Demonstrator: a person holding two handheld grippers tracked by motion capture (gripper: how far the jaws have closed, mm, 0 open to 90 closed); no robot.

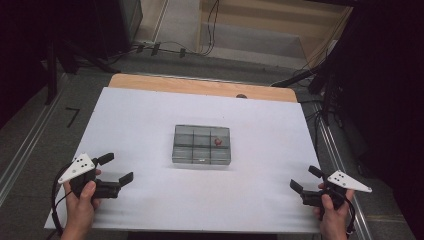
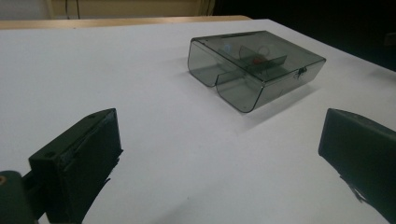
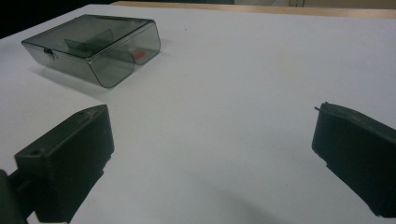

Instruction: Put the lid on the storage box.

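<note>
A white table (image 1: 150, 130) carries a smoky, see-through compartment box (image 1: 202, 144) near its middle, lid shut, with a latch on its near long side. Through the lid a grid of dividers shows, and a small red object (image 1: 218, 142) sits in the compartment at about two o'clock from the box's centre, in the far row on the right. The left gripper (image 1: 117, 168) is held in the person's left hand (image 1: 82, 200) at roughly eight o'clock from the box, well apart from it, its jaws spread wide with nothing between them. The right gripper (image 1: 305, 179), in the right hand (image 1: 332, 212), sits at about four o'clock from the box, also well apart, jaws likewise wide and empty. In the left gripper view the box (image 2: 254, 65) lies ahead toward one o'clock, the red object (image 2: 256, 59) faint behind a divider, and bare table shows between the two black jaws. In the right gripper view the box (image 3: 93, 46) lies toward eleven o'clock, with the red object (image 3: 139, 52) glimpsed through the end wall nearest the camera. A strip of bare wood (image 1: 200, 86) runs along the table's far edge at twelve o'clock.
</note>
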